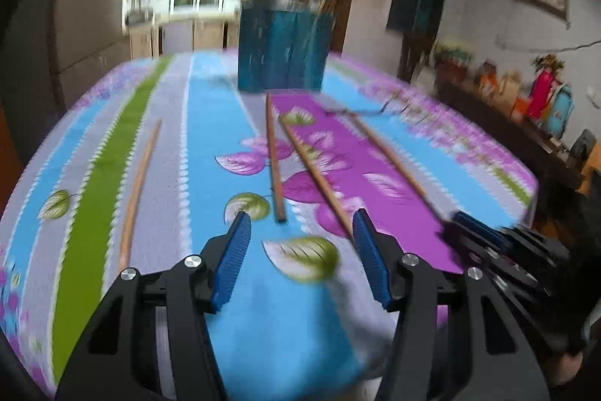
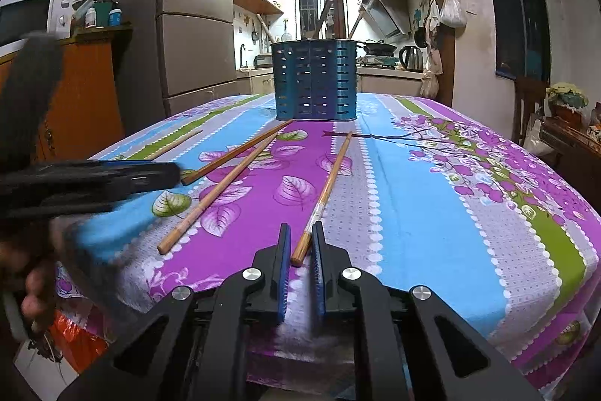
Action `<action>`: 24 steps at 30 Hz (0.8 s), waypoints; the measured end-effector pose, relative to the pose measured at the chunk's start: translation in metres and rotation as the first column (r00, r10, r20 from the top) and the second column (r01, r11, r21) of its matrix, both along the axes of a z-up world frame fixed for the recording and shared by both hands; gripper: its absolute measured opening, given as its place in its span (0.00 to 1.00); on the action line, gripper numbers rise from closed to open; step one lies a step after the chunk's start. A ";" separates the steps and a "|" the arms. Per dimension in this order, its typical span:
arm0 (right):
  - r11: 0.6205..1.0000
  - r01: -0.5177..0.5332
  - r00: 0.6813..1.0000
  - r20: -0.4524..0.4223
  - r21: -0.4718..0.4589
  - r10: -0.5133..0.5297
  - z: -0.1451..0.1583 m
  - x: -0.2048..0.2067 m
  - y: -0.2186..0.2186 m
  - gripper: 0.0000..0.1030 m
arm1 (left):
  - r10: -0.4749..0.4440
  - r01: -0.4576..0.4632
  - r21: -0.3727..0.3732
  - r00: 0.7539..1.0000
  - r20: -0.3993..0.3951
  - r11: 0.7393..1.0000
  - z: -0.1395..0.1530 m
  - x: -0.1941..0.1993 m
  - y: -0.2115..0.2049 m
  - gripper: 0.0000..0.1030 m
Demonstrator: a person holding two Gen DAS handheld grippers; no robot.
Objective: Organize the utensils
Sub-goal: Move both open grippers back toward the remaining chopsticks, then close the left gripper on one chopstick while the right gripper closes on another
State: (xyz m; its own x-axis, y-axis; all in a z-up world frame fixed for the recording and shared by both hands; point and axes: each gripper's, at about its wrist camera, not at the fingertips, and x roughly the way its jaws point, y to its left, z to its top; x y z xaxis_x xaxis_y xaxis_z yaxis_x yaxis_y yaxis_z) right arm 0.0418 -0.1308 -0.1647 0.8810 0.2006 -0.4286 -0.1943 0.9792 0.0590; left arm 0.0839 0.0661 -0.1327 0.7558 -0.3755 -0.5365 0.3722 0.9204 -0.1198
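Several wooden chopsticks lie on the flowered tablecloth (image 2: 432, 213) in front of a blue slotted utensil holder (image 2: 314, 79), also in the left wrist view (image 1: 283, 49). My right gripper (image 2: 300, 243) is shut on the near end of one chopstick (image 2: 326, 190), which rests on the cloth. My left gripper (image 1: 302, 232) is open and empty, low over the cloth; one chopstick (image 1: 274, 160) ends just beyond its fingers, another (image 1: 319, 175) runs toward its right finger. A fourth chopstick (image 1: 137, 194) lies far left. The right gripper (image 1: 480, 232) shows at the left view's right edge.
The table edge drops off close in front of both grippers. An orange cabinet (image 2: 86, 100) with a microwave stands left, a fridge (image 2: 195, 25) behind it. A dark sideboard (image 1: 526, 138) with bottles runs along the right wall.
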 end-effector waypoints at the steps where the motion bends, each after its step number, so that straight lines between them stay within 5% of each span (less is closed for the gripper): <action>1: 1.000 -0.001 1.000 0.003 -0.001 0.001 0.000 -0.001 -0.001 0.12 | -0.009 0.009 0.005 0.999 0.036 1.000 -0.002 -0.016 -0.002 0.52; 6: 1.000 -0.010 1.000 0.017 0.001 0.010 -0.002 -0.004 -0.005 0.12 | -0.056 0.056 0.007 0.996 0.072 0.998 -0.019 -0.042 -0.025 0.52; 24: 0.999 0.042 0.996 0.079 -0.016 -0.041 -0.008 -0.006 -0.005 0.12 | 0.019 -0.026 0.028 0.976 0.216 0.999 -0.036 -0.037 -0.049 0.36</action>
